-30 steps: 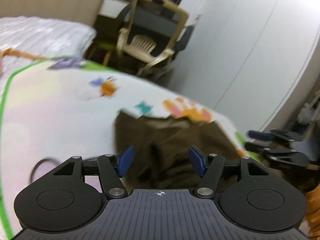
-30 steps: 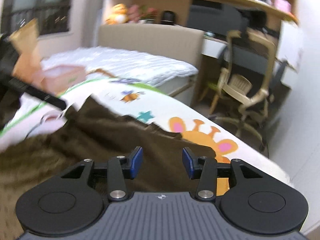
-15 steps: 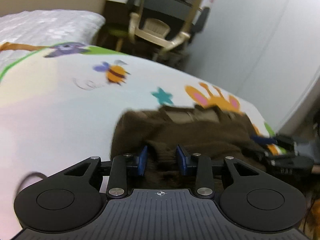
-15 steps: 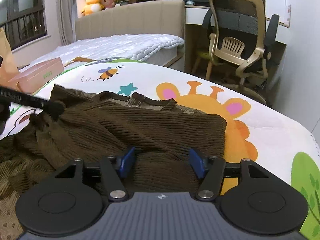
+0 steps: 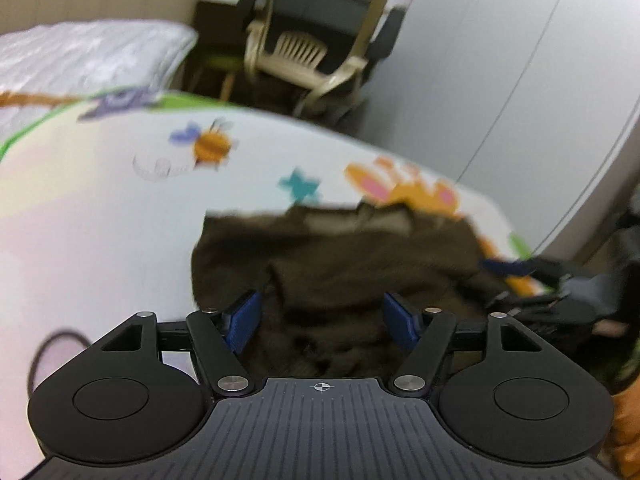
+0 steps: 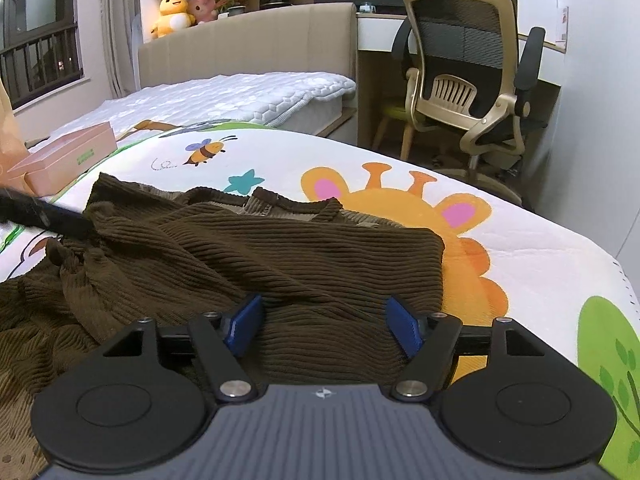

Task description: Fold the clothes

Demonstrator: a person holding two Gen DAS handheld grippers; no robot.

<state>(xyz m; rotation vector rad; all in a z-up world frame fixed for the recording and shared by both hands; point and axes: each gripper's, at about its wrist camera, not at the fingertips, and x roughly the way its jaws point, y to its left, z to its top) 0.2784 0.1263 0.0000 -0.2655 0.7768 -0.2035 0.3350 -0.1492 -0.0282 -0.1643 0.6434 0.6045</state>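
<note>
A brown corduroy garment point(image 6: 248, 256) lies rumpled on a white mat with cartoon prints point(image 6: 520, 248); its collar points to the far side. My right gripper point(image 6: 323, 324) is open, low over the garment's near right part, holding nothing. My left gripper point(image 5: 322, 318) is open just above the garment point(image 5: 340, 256) at its left side; this view is blurred. A finger of the left gripper point(image 6: 44, 216) shows at the garment's left shoulder in the right wrist view. The right gripper point(image 5: 520, 270) shows blurred at the right edge of the left wrist view.
A pink box point(image 6: 68, 156) sits at the mat's far left. A bed with a white mattress point(image 6: 240, 96) lies beyond the mat. An office chair point(image 6: 468, 80) stands at a desk at the far right. A grey wall point(image 5: 500, 60) is on the right.
My left gripper was nearly closed on the garment half a second ago and has opened and let it go. My right gripper has stayed open over the garment.
</note>
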